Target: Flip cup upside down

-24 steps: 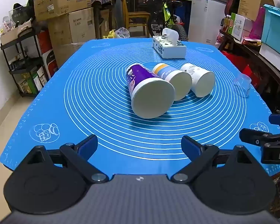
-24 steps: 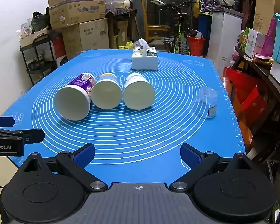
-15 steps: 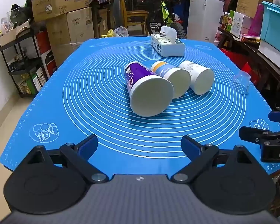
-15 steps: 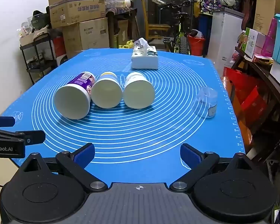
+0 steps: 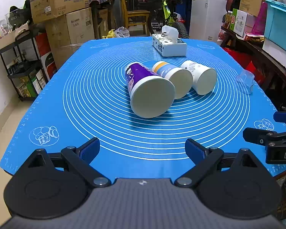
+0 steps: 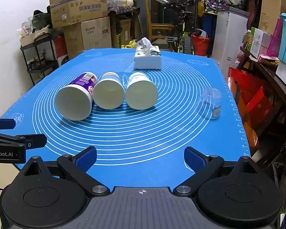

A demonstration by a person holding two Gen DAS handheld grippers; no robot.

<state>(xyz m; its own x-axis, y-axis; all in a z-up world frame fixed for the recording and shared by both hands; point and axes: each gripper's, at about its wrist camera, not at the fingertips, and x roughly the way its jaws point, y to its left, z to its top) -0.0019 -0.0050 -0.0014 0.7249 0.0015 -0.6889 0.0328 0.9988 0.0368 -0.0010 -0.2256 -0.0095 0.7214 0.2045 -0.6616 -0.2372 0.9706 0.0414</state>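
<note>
Three paper cups, purple-printed paper cup [image 5: 146, 89] nearest, lying sideways on blue-matted counter [image 5: 97, 114], mouths facing both grippers; jaws apart, empty, ready for approach.

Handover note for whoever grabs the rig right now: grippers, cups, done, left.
Left gripper: jaws open, empty, at the near edge of the mat.
Right gripper: jaws open, empty, also at the near edge.
Three paper cups lie on their sides in a row mid-mat, mouths toward the cameras: purple cup, middle cup, white cup.
A clear cup stands upside down near the right edge of the mat.
Tissue box sits behind the row.
Done: no paper cup gripped or turned over.
Left: grip a lying cup and set it mouth down.
</note>
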